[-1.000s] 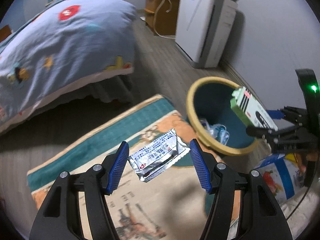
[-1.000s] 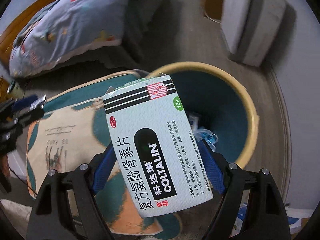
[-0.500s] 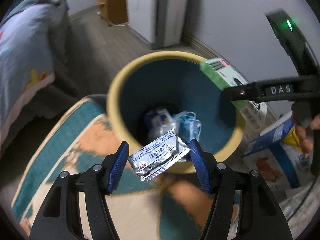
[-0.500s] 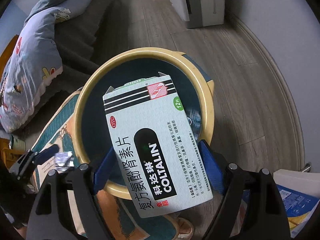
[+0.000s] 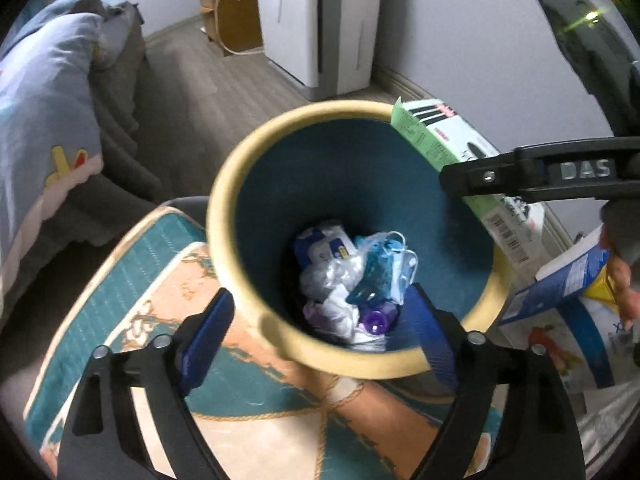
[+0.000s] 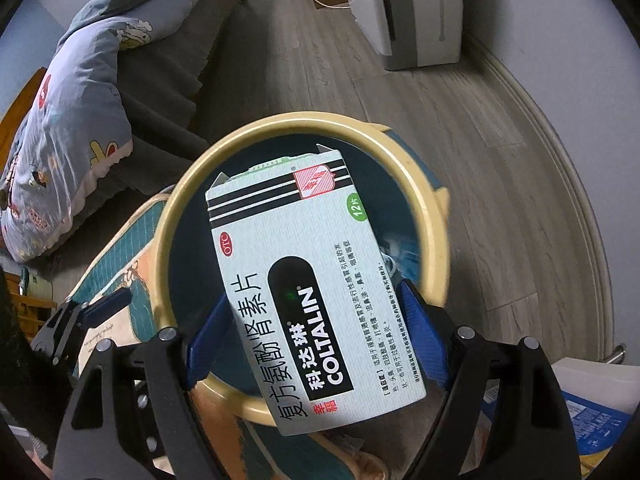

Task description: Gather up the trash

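A round trash bin [image 5: 240, 184] with a yellow rim and dark teal inside stands on the floor; it also shows in the right wrist view [image 6: 168, 216]. Crumpled wrappers and bags [image 5: 352, 276] lie at its bottom. My left gripper [image 5: 316, 340] is open and empty, held over the bin's near rim. My right gripper [image 6: 316, 336] is shut on a pale green medicine box [image 6: 304, 280] labelled COLTALIN and holds it above the bin's mouth. The box [image 5: 432, 136] and the right gripper's black finger show over the bin's right rim in the left wrist view.
A patterned teal and orange rug [image 5: 120, 300] lies left of the bin. A bed with a blue quilt [image 5: 44, 100] is at the left. A white appliance [image 5: 320, 20] stands by the back wall. A blue printed bag [image 5: 568, 320] lies right of the bin.
My left gripper has opened and the silver foil packet it held is gone from its fingers. Both grippers have moved closer over the bin. The right gripper keeps hold of the medicine box.
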The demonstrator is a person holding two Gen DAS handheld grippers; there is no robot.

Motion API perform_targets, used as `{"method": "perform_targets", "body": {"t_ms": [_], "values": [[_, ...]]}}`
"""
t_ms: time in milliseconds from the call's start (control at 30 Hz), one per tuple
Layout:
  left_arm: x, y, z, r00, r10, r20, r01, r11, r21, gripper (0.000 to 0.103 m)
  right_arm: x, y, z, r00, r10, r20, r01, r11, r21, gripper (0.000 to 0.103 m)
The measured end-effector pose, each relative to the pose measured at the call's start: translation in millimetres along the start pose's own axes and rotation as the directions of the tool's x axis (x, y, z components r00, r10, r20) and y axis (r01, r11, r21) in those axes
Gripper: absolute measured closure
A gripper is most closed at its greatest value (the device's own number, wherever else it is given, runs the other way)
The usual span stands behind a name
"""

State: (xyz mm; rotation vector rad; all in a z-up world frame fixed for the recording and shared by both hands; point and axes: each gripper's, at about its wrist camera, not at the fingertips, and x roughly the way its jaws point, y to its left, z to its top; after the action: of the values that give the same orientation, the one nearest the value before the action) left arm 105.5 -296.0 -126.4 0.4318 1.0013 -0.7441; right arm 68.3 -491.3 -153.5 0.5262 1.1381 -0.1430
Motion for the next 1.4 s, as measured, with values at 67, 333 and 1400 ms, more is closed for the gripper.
{"method": "perform_targets", "body": {"t_ms": [67, 333, 1400], "values": [[-7.5, 7.2, -1.4, 1.0, 0.009, 0.014, -0.009, 1.0, -0.01, 0.014, 3.2, 7.2, 2.8, 1.0, -0.006, 0.006, 0.006, 1.0, -0.01, 0.023], [-30.3, 32.4, -14.0, 0.999, 0.043, 0.026, -0.042, 0.998, -0.04, 0.01, 4.7, 27.0, 9.3, 1.0, -0.014, 0.023, 0.014, 1.0, -0.023, 0.008], [-173.9, -7.6, -48.4, 0.962, 0.138, 0.234, -0.08, 0.967, -0.243, 0.005, -173.3, 27.9, -105.3, 0.939, -0.106, 0.328, 0.129, 0.99, -0.049, 0.006]]}}
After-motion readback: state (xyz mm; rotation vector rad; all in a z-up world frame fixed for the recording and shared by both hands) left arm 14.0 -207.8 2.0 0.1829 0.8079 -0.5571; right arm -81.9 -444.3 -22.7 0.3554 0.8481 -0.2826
